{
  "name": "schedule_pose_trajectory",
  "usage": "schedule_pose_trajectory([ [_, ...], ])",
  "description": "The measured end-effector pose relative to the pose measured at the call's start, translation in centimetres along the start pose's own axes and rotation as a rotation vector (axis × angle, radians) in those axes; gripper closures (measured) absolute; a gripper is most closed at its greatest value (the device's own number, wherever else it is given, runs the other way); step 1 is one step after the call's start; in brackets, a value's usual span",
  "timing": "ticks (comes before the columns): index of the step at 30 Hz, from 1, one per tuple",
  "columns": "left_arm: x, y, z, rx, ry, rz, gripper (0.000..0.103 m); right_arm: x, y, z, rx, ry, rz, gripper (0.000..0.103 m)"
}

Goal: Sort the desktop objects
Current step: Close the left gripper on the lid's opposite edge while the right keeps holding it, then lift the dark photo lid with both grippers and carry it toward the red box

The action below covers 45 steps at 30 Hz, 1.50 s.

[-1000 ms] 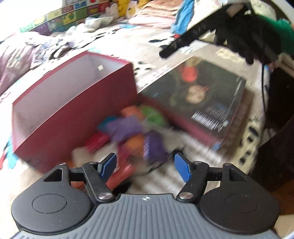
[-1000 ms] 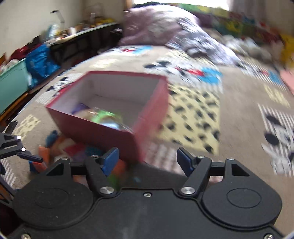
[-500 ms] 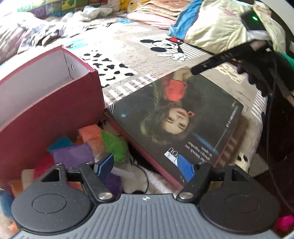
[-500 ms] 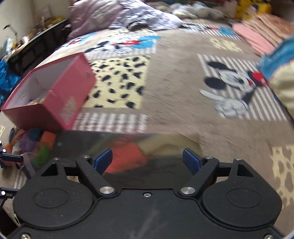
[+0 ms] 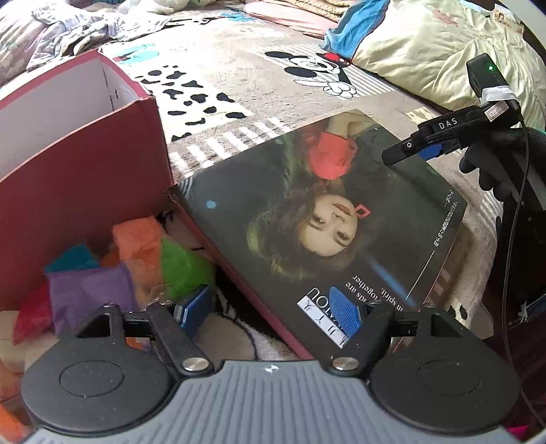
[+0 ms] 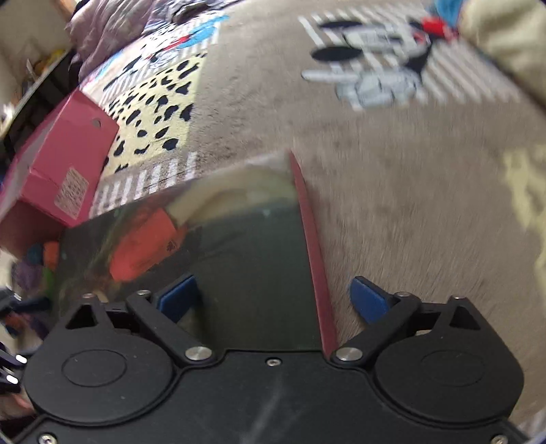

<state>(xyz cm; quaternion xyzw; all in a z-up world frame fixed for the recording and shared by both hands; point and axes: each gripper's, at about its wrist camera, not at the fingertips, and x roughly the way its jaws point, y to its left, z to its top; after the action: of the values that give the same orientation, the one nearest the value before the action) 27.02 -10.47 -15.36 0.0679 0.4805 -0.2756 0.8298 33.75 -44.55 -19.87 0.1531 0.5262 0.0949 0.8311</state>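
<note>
A glossy magazine (image 5: 327,218) with a woman's face on its cover lies on the patterned blanket, beside an open red box (image 5: 85,170). Colourful crumpled items (image 5: 136,259) lie in front of the box. My left gripper (image 5: 269,312) is open, low over the magazine's near corner. My right gripper (image 6: 273,297) is open and straddles the magazine's (image 6: 245,266) red far edge; it also shows in the left wrist view (image 5: 430,147) over the magazine's far corner. The red box (image 6: 58,177) sits to the left in the right wrist view.
A cream pillow (image 5: 436,51) and folded blankets lie at the far right. Rumpled bedding (image 5: 85,27) lies behind the box. The Mickey Mouse blanket (image 5: 273,68) covers the surface.
Both grippers have moved from the red box toward the magazine. The right gripper has come down over its far edge; the left has settled at its near corner.
</note>
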Motion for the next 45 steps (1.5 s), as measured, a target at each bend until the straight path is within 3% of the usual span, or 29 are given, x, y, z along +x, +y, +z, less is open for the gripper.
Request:
schedule_pose_trajectory([
  [5, 1.1, 0.1, 0.4, -0.029, 0.004, -0.038, 0.022, -0.2, -0.6, -0.3, 0.011, 0.009, 0.060, 0.003],
  [10, 1.4, -0.6, 0.9, 0.003, 0.010, -0.064, 0.022, -0.2, -0.4, -1.0, -0.016, 0.060, 0.133, 0.002],
  [15, -0.5, -0.9, 1.7, 0.041, -0.073, -0.060, 0.022, -0.9, -0.2, -1.9, -0.081, 0.084, 0.155, 0.001],
  [31, -11.2, -4.1, 5.7, 0.202, -0.371, 0.094, 0.017, -8.5, 3.2, 0.3, -0.099, -0.150, 0.259, 0.000],
  [38, -14.9, -1.4, 7.3, 0.180, -0.435, 0.168, 0.016, -9.8, 8.4, 1.9, -0.152, -0.237, 0.268, 0.000],
  [45, -17.7, 4.3, 6.4, 0.044, -0.520, 0.193, 0.016, -9.3, 14.8, 3.1, -0.218, -0.267, 0.262, 0.000],
])
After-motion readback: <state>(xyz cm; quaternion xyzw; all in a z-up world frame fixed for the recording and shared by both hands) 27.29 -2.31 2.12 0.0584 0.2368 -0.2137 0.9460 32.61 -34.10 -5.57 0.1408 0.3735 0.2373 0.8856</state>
